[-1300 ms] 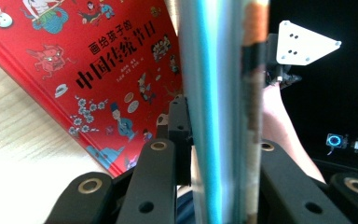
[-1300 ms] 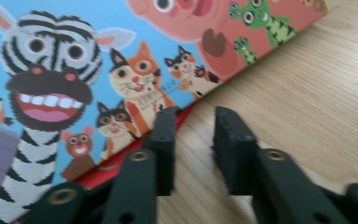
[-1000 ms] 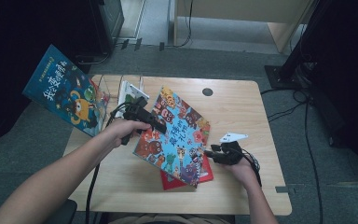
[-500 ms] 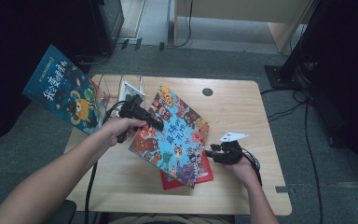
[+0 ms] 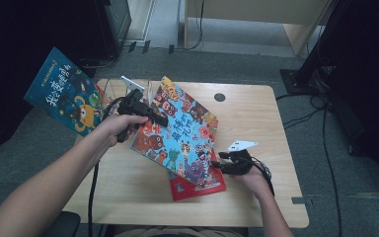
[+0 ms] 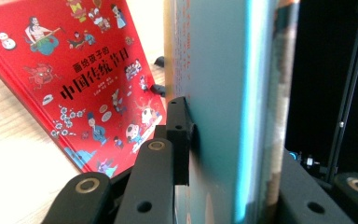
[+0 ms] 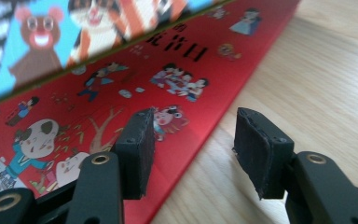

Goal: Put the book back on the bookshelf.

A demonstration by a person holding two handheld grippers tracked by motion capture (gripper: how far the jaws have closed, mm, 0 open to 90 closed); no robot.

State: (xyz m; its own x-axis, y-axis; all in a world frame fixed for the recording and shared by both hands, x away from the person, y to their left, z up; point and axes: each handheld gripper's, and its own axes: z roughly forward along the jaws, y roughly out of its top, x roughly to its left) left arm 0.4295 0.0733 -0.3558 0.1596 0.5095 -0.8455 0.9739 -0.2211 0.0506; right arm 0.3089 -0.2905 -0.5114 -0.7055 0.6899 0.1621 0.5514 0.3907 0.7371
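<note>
Surface: wooden table point(image 5: 256, 197), light grain, grey floor around.
Right gripper point(image 5: 233, 163): near right, jaws apart, holding nothing, just beside the red book's edge.
Red book point(image 5: 197, 183): flat on the table, partly under the blue book.
Blue book point(image 5: 180, 131): raised and tilted, its upper edge clamped.
Left gripper point(image 5: 148, 111): jaws closed on the blue book.
Dark book point(image 5: 64, 94): far left, overhanging the table's edge.

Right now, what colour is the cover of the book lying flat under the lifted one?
Red, with small cartoon figures and black characters: the red book shows best in the left gripper view.
</note>
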